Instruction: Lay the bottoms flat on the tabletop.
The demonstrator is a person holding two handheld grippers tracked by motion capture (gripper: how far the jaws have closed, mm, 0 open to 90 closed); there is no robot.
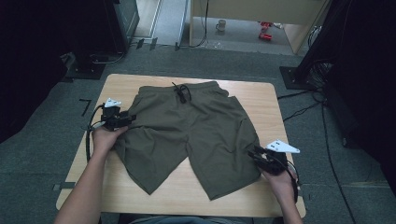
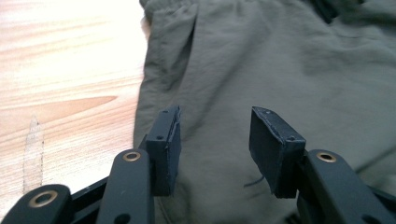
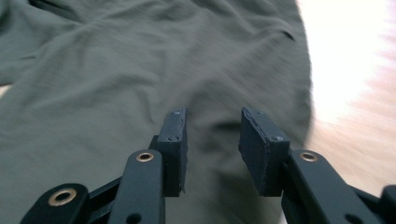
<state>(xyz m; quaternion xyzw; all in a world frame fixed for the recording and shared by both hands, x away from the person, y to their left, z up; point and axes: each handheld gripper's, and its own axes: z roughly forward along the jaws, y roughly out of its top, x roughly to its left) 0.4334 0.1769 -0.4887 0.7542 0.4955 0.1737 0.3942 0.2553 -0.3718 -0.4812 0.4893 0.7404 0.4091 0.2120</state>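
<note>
Olive shorts (image 1: pixel 194 135) lie flat at the centre of the wooden table (image 1: pixel 261 100), waistband toward the top. Left gripper (image 1: pixel 127 119) at their left edge, jaws apart over the cloth, gripping nothing. Right gripper (image 1: pixel 254 154) at the lower right leg's edge, likewise spread, empty.

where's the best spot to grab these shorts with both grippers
The shorts lie flat, so their outer side edges suit best: left gripper from the left near the waistband, right gripper from the right at the leg hem. Both are open there.
</note>
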